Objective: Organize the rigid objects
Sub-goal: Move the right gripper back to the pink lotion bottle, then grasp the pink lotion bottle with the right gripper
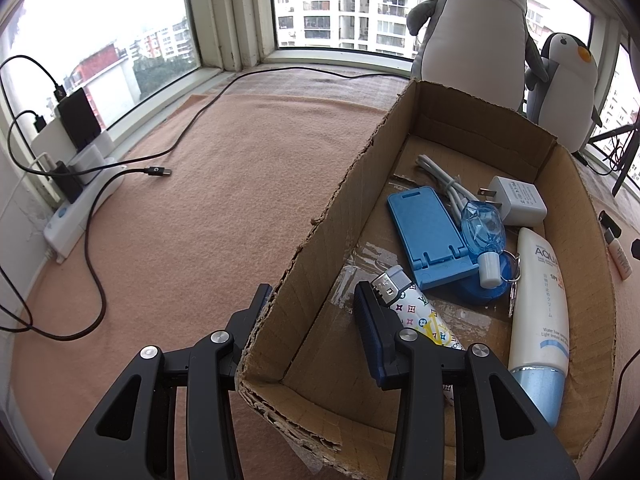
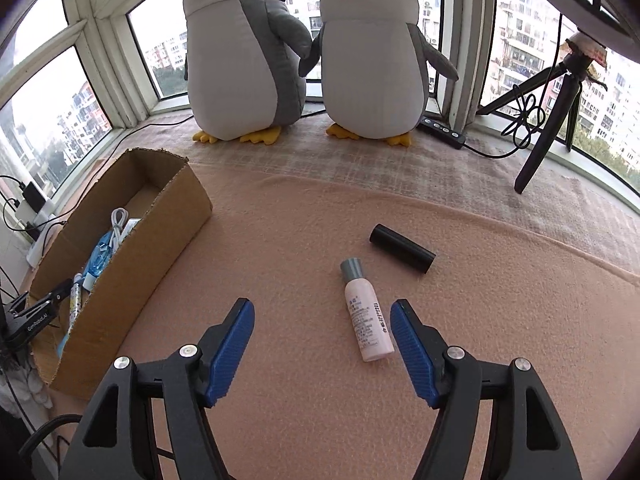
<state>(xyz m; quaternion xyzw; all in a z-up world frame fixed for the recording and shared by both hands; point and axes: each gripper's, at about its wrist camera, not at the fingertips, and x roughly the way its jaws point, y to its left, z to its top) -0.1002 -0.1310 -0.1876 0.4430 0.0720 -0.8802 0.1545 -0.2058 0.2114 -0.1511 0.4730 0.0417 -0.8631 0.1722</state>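
An open cardboard box lies on the pink blanket. It holds a patterned lighter, a blue phone stand, a white sunscreen tube, a white charger, a cable and a small blue bottle. My left gripper is open and straddles the box's left wall, with one finger outside and one inside beside the lighter. In the right wrist view a pink bottle with a grey cap lies on the blanket, just ahead of my open right gripper and near its right finger. A black cylinder lies beyond it.
Two plush penguins stand at the window behind the box. A black tripod and a black power strip sit at the back right. A white power strip with black cables trails over the blanket on the left.
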